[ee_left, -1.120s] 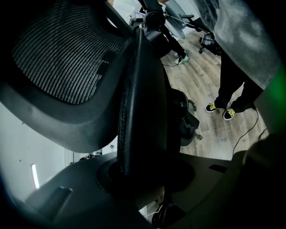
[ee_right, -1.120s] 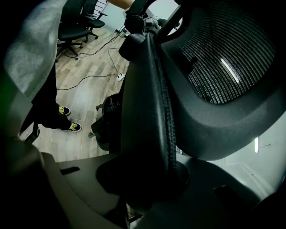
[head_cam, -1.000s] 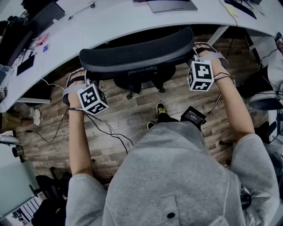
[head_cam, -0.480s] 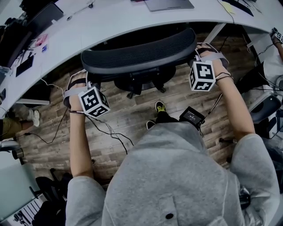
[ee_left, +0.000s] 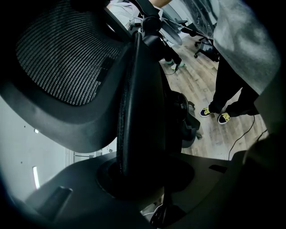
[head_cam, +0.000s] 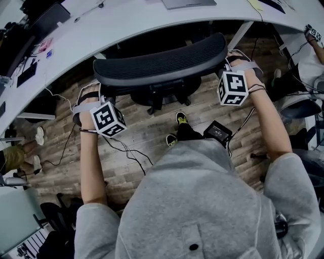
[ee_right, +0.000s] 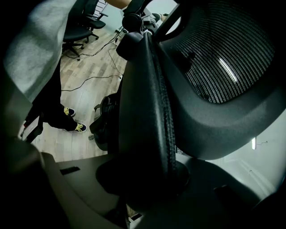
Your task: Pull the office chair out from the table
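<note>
The black mesh office chair [head_cam: 159, 63] stands with its backrest toward me, its seat still under the curved white table [head_cam: 101, 30]. My left gripper [head_cam: 100, 91] is shut on the backrest's left edge, and my right gripper [head_cam: 226, 65] is shut on its right edge. In the left gripper view the backrest's thick rim [ee_left: 134, 112] runs upright between the jaws of the left gripper [ee_left: 138, 174]. The right gripper view shows the same at the other side: the rim [ee_right: 147, 112] fills the gap of the right gripper [ee_right: 143, 179].
My feet in yellow-trimmed shoes [head_cam: 177, 129] stand on the wooden floor just behind the chair base. Loose cables [head_cam: 126, 152] trail over the floor at the left. Another chair [head_cam: 298, 106] stands at the right. A laptop [head_cam: 187, 3] lies on the table.
The chair and both grippers have come a little away from the table: the table edge has slid up the picture and more floor shows past the backrest. Both grips are unchanged.
</note>
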`<state>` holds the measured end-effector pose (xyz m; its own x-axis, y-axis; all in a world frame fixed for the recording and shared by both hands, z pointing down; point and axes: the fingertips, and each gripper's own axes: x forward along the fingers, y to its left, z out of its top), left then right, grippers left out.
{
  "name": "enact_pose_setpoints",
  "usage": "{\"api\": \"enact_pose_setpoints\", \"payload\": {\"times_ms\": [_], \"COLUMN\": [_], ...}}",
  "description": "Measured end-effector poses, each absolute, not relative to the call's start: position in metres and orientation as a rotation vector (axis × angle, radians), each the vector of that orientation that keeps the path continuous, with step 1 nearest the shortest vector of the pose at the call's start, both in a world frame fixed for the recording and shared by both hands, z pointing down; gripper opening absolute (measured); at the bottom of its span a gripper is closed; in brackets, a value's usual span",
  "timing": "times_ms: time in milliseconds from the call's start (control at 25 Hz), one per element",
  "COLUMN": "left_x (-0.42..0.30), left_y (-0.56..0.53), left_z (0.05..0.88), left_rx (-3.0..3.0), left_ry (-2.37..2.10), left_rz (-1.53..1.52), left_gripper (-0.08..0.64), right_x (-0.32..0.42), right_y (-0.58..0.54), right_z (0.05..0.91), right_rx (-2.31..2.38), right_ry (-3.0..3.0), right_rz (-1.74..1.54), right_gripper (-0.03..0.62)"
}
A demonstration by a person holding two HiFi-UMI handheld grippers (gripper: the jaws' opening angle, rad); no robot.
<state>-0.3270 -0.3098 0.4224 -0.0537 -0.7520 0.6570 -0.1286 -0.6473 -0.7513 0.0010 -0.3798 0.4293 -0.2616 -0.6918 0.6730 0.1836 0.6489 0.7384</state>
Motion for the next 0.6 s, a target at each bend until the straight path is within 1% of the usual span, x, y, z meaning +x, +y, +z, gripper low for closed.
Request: {"api": "enact_pose_setpoints", "payload": {"times_ms": [600], "left_x": [-0.308], "left_y": [-0.25], "left_z": [0.422], "left_rx": [-1.746], "left_ry": [0.941], "left_rz": [-1.747], "left_gripper": [0.13], "right_x": [0.021], "right_y": [-0.324], "right_z": [0.429], "right_rx": [0.434], "right_ry": [-1.64], "right_rz": [-0.893], "right_gripper": [0.101]}}
